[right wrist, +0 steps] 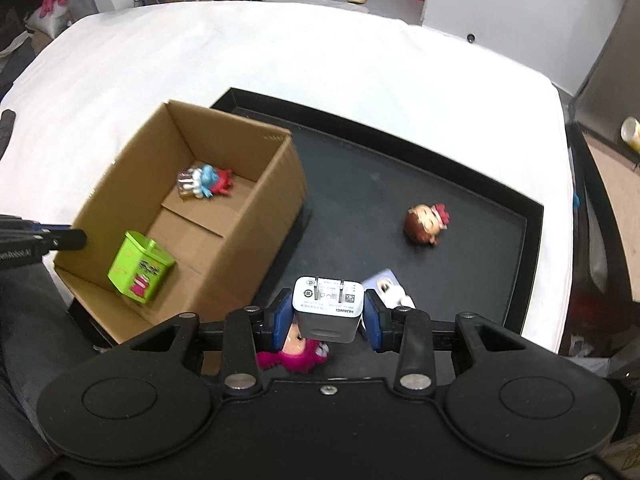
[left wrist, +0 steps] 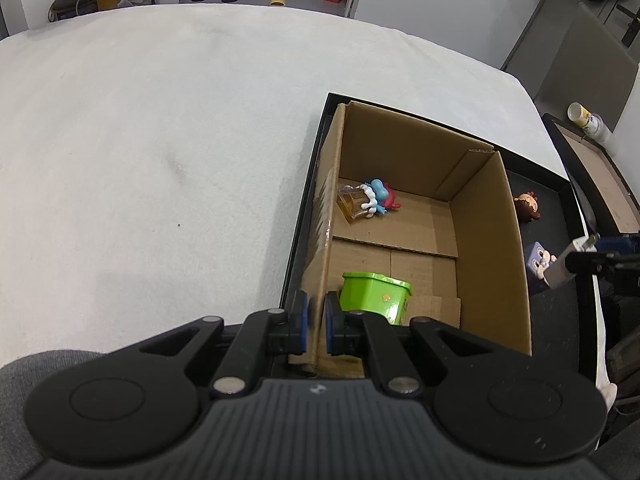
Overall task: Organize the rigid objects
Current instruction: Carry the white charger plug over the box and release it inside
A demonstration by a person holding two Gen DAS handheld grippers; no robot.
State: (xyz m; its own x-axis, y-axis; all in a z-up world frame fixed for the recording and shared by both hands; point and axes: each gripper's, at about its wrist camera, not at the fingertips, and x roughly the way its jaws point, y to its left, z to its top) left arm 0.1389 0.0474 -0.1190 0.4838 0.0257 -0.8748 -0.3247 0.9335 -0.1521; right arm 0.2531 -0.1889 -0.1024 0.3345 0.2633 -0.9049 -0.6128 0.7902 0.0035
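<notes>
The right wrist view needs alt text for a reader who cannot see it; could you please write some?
The right gripper grips a white charger, prongs forward, above a black tray on a white table. To its left, an open cardboard box holds a green tin and a blue-and-red figurine; a brown-haired doll head lies on the tray.

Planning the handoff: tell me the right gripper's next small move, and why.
Probably carry the white charger left, over the open cardboard box. The right gripper is shut on it above the black tray, and the left gripper pinches the box wall, steadying it. The green tin already lies inside.
</notes>
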